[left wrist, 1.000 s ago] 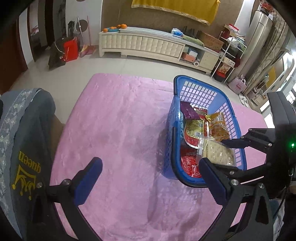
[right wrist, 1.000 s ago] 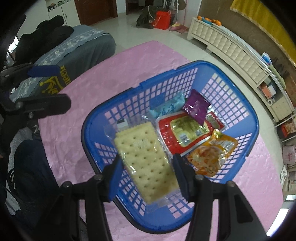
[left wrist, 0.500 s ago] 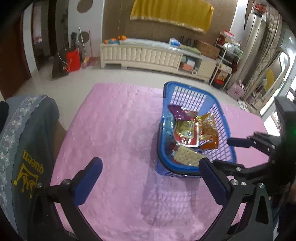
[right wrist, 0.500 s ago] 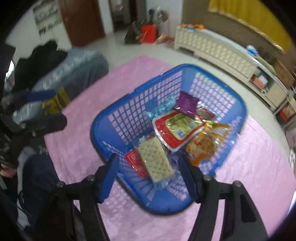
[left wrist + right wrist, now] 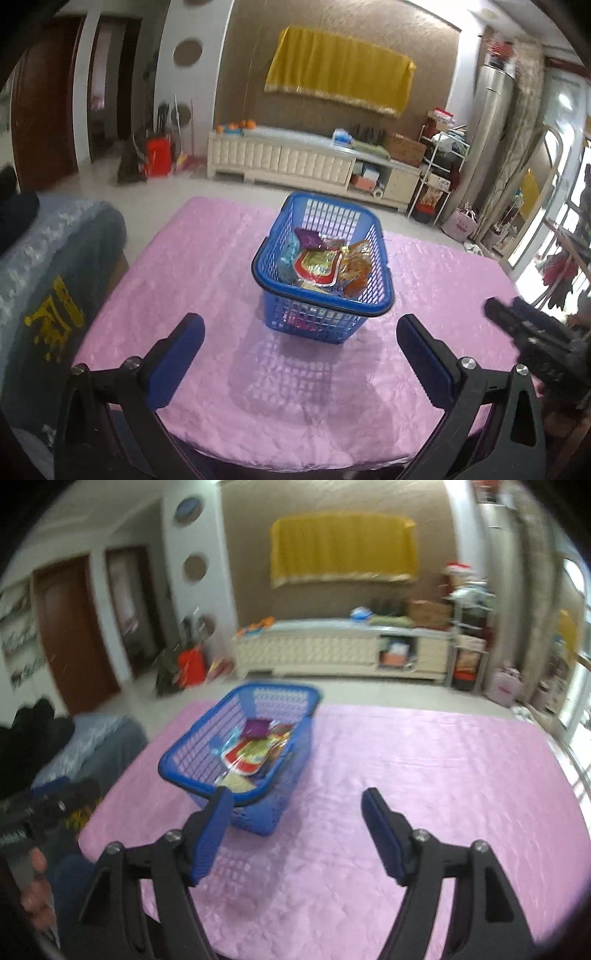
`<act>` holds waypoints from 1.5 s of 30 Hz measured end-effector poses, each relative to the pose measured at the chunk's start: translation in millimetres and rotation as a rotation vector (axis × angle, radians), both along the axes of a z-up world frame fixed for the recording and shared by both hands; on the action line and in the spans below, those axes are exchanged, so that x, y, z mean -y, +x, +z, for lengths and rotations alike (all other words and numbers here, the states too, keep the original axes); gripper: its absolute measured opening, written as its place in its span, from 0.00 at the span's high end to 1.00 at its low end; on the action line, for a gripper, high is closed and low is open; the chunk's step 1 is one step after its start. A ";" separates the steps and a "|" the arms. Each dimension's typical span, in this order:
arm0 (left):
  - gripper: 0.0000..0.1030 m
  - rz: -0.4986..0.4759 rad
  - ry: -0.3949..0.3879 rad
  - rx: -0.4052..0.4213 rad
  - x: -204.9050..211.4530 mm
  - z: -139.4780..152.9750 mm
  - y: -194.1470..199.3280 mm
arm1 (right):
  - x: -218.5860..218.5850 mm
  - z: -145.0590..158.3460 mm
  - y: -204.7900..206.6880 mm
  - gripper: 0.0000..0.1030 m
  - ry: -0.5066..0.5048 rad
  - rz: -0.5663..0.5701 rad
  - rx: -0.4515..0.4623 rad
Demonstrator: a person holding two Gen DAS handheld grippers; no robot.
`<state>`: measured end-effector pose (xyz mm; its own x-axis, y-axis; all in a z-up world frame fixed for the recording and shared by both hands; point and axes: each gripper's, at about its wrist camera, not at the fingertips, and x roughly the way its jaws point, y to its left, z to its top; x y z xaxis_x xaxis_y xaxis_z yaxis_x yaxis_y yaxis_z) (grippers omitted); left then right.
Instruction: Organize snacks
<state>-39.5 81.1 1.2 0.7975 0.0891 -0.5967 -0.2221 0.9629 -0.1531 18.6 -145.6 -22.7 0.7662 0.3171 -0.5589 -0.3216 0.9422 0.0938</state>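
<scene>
Nearest to us, our left gripper hangs over the near edge of the table, jaws spread wide w/ nothing between them but pink cloth. Its blue pads are clear of everything. Our right gripper is likewise wide apart and empty, low over the cloth; in the right wrist view its left pad overlaps the basket's near corner, but we can't tell if it touches. That view is blurred. In the left wrist view, the right gripper's black body shows at the right edge, off to the side of the basket.

Just beyond the claws sits the blue basket, upright on the cloth, roughly mid-table, its shadow falling toward us. The snacks are all inside it: a cracker pack at the near end, a red-and-yellow pack in the middle, an orange bag on the right side, a light-blue pack on the left, and a purple pack at the far end. Something red shows thru the near wall's mesh, low down; we can't make out what.

To the left, beside the table, a grey cover w/ yellow print drapes over a seat.

Further back: tiled floor, a cream cabinet along the wall, a red bag left of it, and a yellow cloth hung above.
</scene>
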 end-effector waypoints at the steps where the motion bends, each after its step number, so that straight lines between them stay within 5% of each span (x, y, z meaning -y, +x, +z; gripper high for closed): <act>1: 0.00 0.007 0.025 0.017 7.0 1.3 -5.5 | 5.0 3.2 -7.3 0.15 0.009 -0.009 0.018; 6: 0.00 -0.007 0.063 0.075 34.4 10.5 -30.4 | 25.1 17.3 -41.9 0.00 0.048 -0.023 0.098; 9: 0.00 -0.014 0.084 0.111 47.4 16.8 -47.0 | 36.2 22.8 -62.5 0.00 0.101 -0.019 0.119; 13: 0.00 -0.037 0.101 0.135 58.5 23.2 -60.8 | 32.5 21.3 -75.5 0.00 -0.001 -0.083 0.160; 23: 0.00 -0.056 0.150 0.135 74.7 16.5 -86.3 | 31.3 20.0 -105.7 0.00 -0.002 -0.053 0.171; 45: 0.00 -0.052 0.096 0.157 67.9 17.3 -112.8 | 27.3 17.4 -124.4 0.00 -0.020 -0.052 0.150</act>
<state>-152.3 13.2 18.5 0.8850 0.0959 -0.4556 -0.1523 0.9844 -0.0886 -105.8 -172.9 -5.3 0.8566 0.2652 -0.4427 -0.2815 0.9591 0.0298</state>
